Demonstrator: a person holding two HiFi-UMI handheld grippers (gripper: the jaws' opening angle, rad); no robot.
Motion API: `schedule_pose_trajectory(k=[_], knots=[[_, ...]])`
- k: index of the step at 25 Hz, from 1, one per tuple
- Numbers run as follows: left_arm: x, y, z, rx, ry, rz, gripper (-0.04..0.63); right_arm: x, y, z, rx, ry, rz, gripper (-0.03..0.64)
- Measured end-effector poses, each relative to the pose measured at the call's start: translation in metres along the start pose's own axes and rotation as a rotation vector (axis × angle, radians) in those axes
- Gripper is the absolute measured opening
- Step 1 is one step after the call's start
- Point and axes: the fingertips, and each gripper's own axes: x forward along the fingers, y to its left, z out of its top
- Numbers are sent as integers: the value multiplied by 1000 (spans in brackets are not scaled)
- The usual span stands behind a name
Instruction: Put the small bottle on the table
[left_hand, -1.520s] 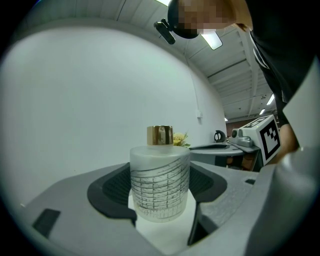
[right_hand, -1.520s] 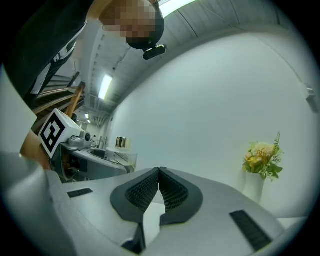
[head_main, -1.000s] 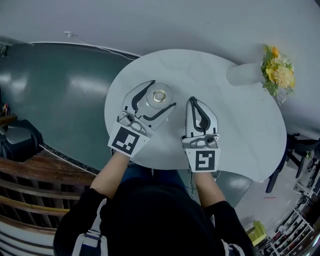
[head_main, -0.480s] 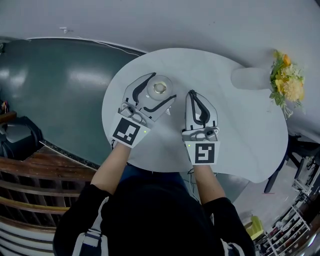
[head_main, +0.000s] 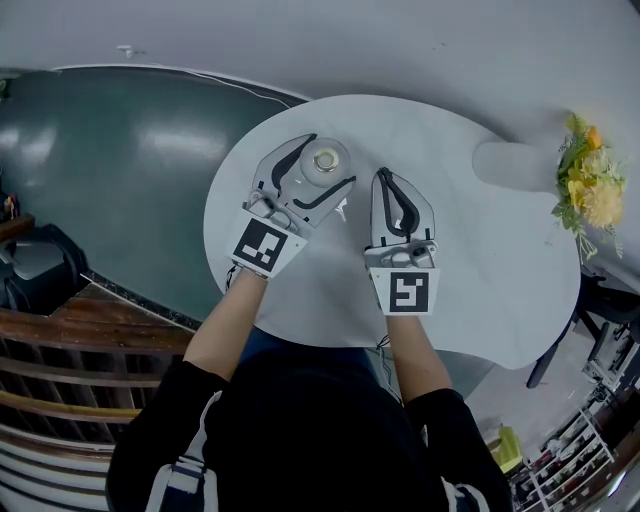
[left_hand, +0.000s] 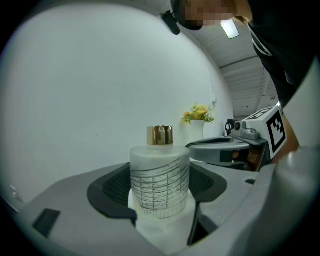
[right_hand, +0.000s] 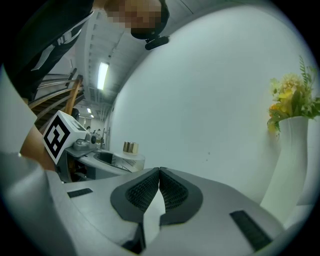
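A small frosted bottle (head_main: 326, 160) with a gold cap stands upright between the jaws of my left gripper (head_main: 332, 160), over the far left part of the round white table (head_main: 480, 270). In the left gripper view both dark pads press the sides of the bottle (left_hand: 160, 182), and white tabletop shows just beneath its base. My right gripper (head_main: 385, 178) hovers beside it to the right, jaws shut with nothing between them. In the right gripper view the shut tips of the right gripper (right_hand: 159, 171) meet, and the bottle (right_hand: 129, 159) shows at the left.
A white vase (head_main: 505, 165) with yellow flowers (head_main: 590, 180) stands at the table's far right edge. Dark green floor (head_main: 120, 170) lies left of the table, and a wooden railing (head_main: 80, 350) is at the lower left. The person's arms reach in from below.
Both grippers have shifted a little farther over the table, away from the person. The left one still carries the bottle, and the right one stays shut.
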Motion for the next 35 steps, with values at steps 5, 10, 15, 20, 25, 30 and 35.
schedule_pose_trajectory(k=[5, 10, 15, 20, 25, 30, 35], knots=[[12, 10, -9, 13, 6, -5, 331, 14, 1, -12, 11, 20, 12, 23], [23, 16, -17, 54, 26, -14, 331, 21, 0, -34, 52, 100, 8, 23], [30, 24, -27, 53, 52, -3, 331, 28, 1, -47, 68, 141, 11, 23], [35, 30, -38, 72, 86, 8, 331, 33, 3, -55, 83, 170, 11, 23], [40, 33, -48, 75, 119, 16, 331, 36, 4, -58, 82, 167, 12, 23], [44, 35, -53, 83, 166, 25, 331, 38, 4, -59, 77, 174, 17, 23], [46, 34, -55, 95, 192, 32, 331, 39, 3, -58, 94, 172, 6, 23]])
